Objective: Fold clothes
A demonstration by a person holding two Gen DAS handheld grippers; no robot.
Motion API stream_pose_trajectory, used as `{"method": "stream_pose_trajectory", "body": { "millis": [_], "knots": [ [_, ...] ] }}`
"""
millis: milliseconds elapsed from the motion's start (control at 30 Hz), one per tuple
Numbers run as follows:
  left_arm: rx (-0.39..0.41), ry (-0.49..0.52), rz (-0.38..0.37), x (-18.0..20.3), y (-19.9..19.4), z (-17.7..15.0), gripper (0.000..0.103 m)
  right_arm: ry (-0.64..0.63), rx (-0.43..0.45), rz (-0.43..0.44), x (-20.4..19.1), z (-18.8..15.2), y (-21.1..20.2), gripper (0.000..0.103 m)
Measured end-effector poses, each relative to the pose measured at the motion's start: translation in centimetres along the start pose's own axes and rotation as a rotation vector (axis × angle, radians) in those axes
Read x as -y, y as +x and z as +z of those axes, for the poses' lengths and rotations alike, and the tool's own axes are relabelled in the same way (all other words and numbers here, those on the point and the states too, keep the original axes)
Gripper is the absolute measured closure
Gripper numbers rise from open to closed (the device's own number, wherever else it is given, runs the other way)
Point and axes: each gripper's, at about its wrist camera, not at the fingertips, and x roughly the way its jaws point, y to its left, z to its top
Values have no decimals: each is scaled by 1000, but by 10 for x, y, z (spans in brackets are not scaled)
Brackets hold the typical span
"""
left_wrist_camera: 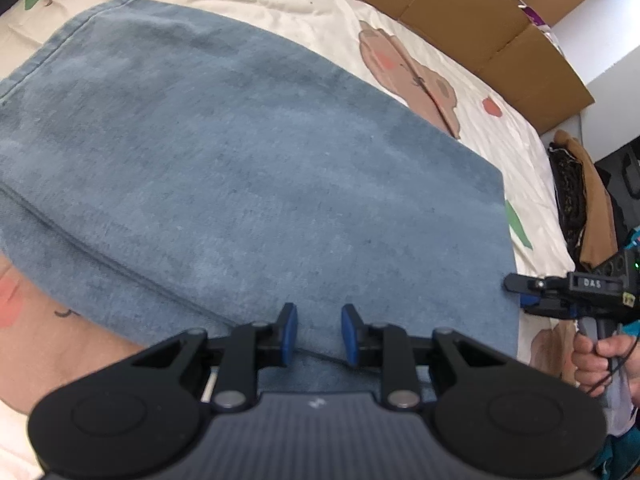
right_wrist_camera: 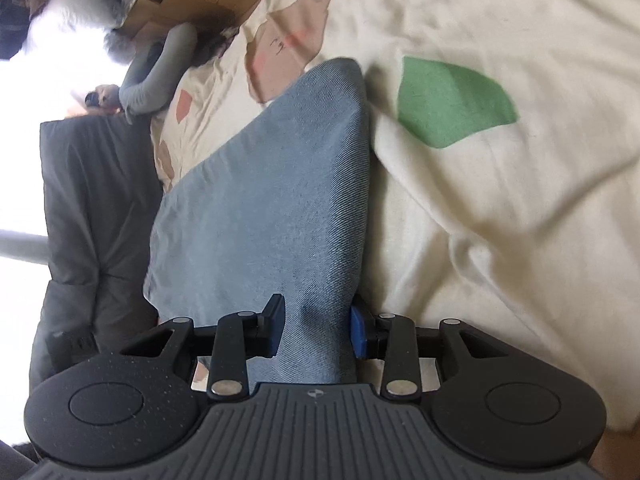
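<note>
I am holding my left tongs (left_wrist_camera: 319, 334) parted over the folded blue garment (left_wrist_camera: 240, 168) on the bed (left_wrist_camera: 320, 12); my right tongs (right_wrist_camera: 317, 330) are gaping around its lifted fold.

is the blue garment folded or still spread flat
Folded. In the left wrist view the blue garment lies doubled on the bed sheet, a second layer's edge showing at lower left. How many folds, cannot tell.
</note>
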Motion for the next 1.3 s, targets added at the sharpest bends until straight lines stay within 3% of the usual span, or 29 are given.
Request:
{"method": "stream_pose_trajectory", "body": {
  "millis": [233,400,800,867,900,967,1133,1300],
  "knots": [
    [55,-9,17,-4,-9,-1,77,1,-15,27,-3,6,4,68],
    [69,-21,29,-10,-13,-5,77,50,10,119,-5,8,-5,68],
    [109,-76,58,-30,-35,-18,75,108,0,119,6,15,28,68],
    [120,-127,69,-37,-38,-21,72,110,0,124,6,16,30,72],
    [126,-151,73,-41,-38,-22,70,107,1,128,6,16,28,83],
    [134,-183,81,-46,-38,-23,67,103,5,144,5,17,24,90],
    [128,-216,94,-53,-32,-26,65,117,-7,159,5,22,28,90],
    [128,-183,115,-48,-30,-21,65,73,-21,107,1,23,36,93]
  ]
}}
